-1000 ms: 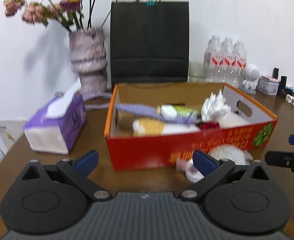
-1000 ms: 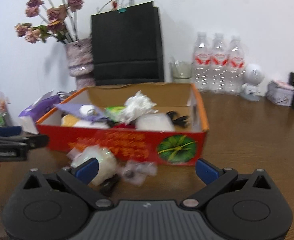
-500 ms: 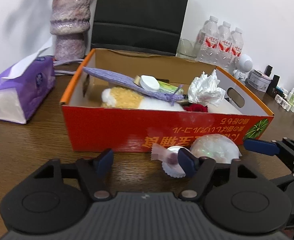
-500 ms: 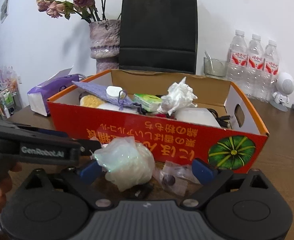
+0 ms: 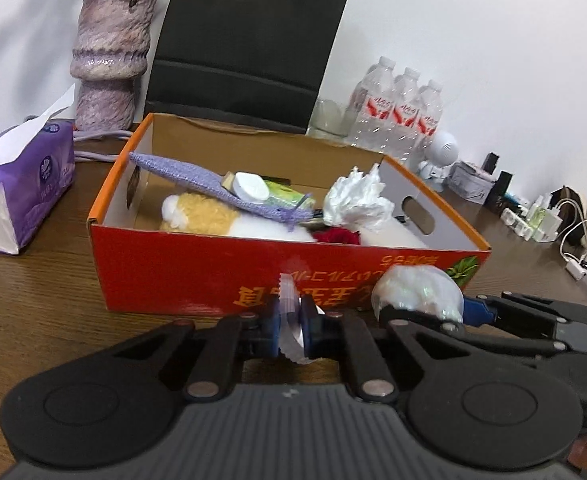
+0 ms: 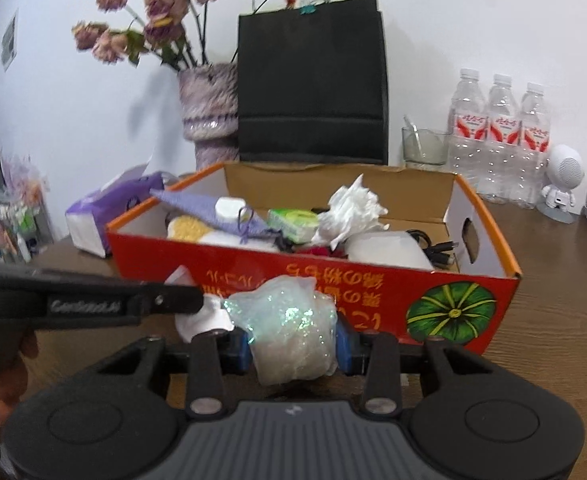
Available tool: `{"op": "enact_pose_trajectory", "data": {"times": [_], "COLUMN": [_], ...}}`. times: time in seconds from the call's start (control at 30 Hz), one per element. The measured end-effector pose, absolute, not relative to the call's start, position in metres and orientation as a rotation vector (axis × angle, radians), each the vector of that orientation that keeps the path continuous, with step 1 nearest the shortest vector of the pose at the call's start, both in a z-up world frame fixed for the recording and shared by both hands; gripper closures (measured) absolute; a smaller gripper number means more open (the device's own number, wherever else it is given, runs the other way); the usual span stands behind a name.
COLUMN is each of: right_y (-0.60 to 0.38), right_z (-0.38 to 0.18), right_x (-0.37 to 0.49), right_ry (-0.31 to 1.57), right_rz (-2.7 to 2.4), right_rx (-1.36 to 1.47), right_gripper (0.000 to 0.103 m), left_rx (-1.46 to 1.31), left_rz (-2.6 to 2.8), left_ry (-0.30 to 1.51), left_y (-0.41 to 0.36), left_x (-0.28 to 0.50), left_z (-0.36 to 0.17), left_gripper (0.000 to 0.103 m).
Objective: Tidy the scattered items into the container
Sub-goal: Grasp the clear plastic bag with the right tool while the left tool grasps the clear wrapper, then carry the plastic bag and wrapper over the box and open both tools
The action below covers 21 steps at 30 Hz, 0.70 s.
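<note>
An orange-red cardboard box [image 5: 165, 272] stands on the wooden table, holding a purple knitted pouch, a plush toy, crumpled white paper and other items. Just in front of its near wall, my left gripper [image 5: 291, 334] is shut on a small clear plastic packet [image 5: 288, 300] with a serrated edge. To the right of it, my right gripper [image 6: 293, 346] has its jaws closing on a glittery clear plastic bag [image 6: 289, 320], and both blue pads touch the bag's sides. The bag [image 5: 417, 288] also shows in the left wrist view. A hand holds the left gripper's handle at the left edge.
A purple tissue box [image 5: 21, 184] lies left of the box. Behind it stand a purple vase [image 5: 109, 60] with dried roses, a black paper bag [image 5: 249, 44], a glass, three water bottles [image 5: 397, 112] and a white figurine [image 5: 439, 156]. Small bottles and chargers crowd the far right.
Both grippers went from wide open to closed: the left onto the small packet, the right around the glittery bag. The left gripper also tilted and rolled a little.
</note>
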State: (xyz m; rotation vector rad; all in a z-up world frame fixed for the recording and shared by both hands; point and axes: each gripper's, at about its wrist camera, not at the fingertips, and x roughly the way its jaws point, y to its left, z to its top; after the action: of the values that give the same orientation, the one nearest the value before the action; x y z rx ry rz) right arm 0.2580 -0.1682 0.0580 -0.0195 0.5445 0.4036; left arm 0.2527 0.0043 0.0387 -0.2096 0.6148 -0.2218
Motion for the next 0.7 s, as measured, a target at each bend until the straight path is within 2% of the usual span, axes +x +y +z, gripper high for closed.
{"op": "enact_pose_trajectory", "data": {"times": [0.7], "right_y": [-0.172], "right_z": [0.062], "right_x": [0.248], "right_ry": [0.541], "right_rz": [0.419], "right_rx": [0.014], "right_gripper": [0.064], "left_rx": [-0.172], "left_rz": [-0.202], "left_ry": [0.638], "left_y": [0.004], "left_x": [0.238], "left_z": [0.034], "left_gripper": [0.091]}}
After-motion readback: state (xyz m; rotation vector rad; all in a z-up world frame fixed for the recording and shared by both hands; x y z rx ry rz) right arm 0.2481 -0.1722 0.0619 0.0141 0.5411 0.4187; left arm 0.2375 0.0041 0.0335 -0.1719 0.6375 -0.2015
